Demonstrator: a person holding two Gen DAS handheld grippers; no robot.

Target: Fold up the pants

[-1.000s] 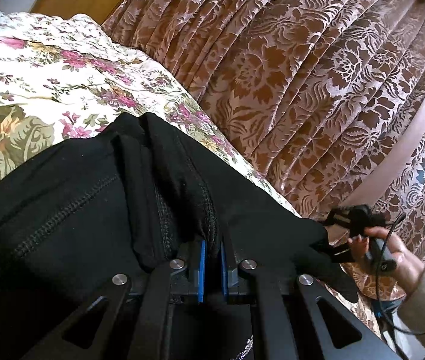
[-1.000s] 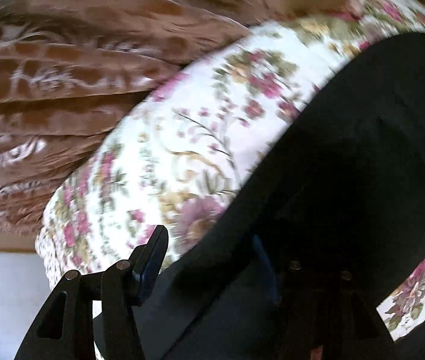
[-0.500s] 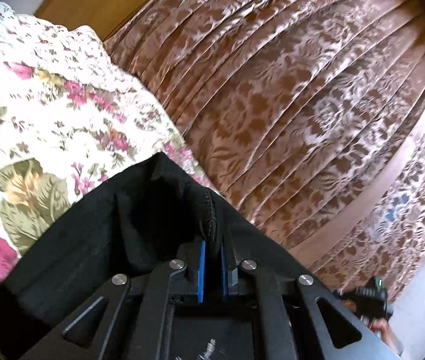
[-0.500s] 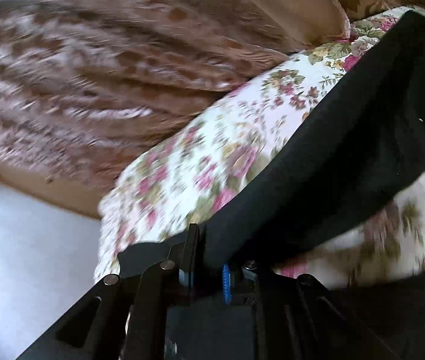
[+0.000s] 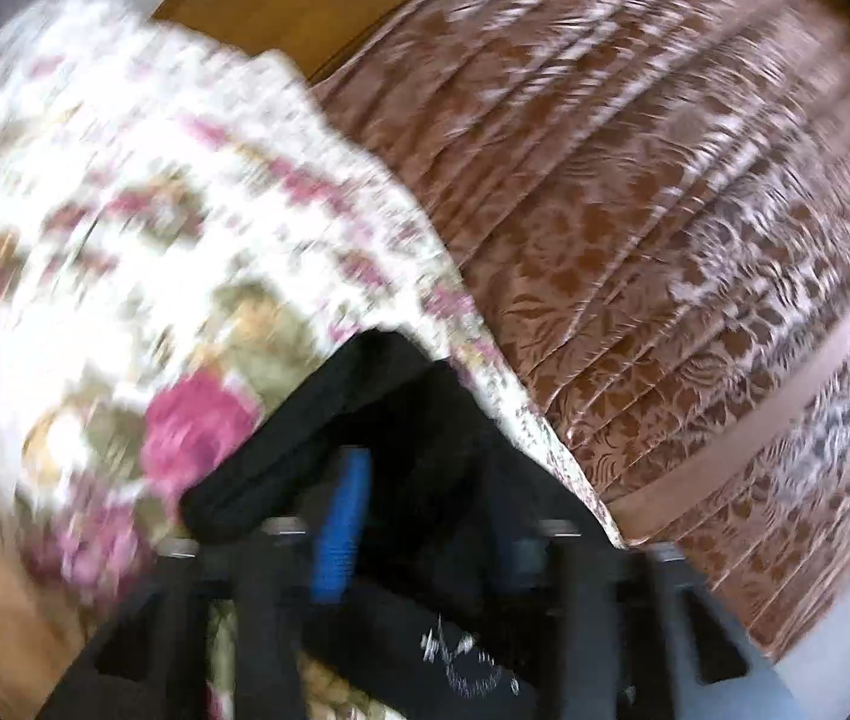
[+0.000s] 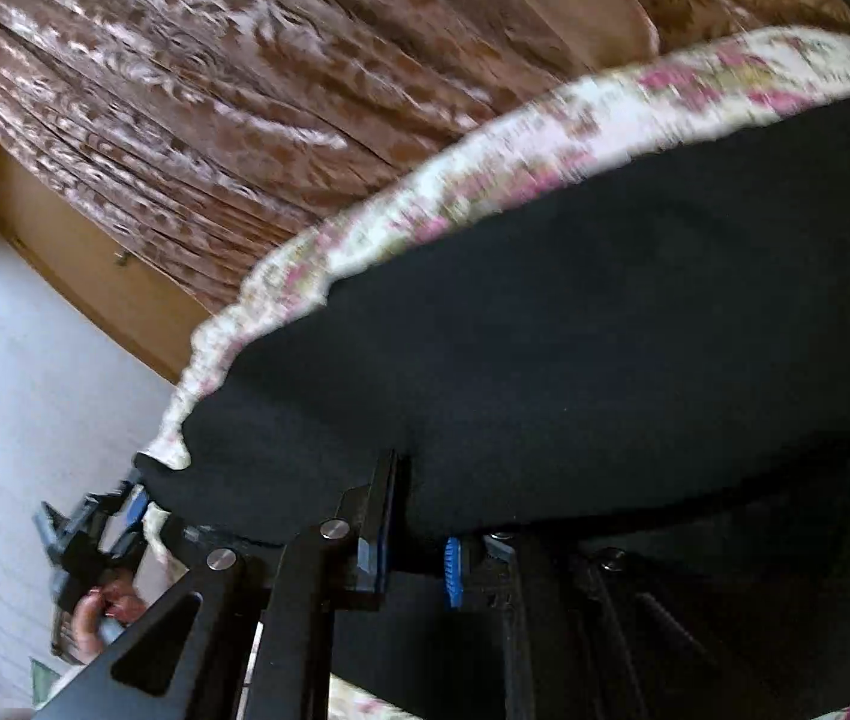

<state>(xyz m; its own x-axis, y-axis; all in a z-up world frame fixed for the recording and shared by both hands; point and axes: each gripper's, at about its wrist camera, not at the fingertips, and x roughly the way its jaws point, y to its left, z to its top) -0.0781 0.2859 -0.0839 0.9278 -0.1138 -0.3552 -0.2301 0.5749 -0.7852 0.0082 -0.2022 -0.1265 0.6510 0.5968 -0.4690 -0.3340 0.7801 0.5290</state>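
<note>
While draped across floral bedding (image 6: 544,138), black pants (image 6: 574,330) look plain (blurred).

Both wrist views sit low and very close over the bed (image 5: 95,228), looking out past the black pants (image 6: 574,360) toward the brown patterned curtain (image 5: 664,210). They share the bed's curtain-side edge; the right view also catches the left tool (image 6: 137,507).

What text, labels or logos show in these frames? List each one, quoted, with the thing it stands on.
No text can be read.
A small white printed mark on the black pants near the left gripper: too blurred to read.
Nothing printed shows on the right gripper, the floral bedspread or the brown patterned curtain.
</note>
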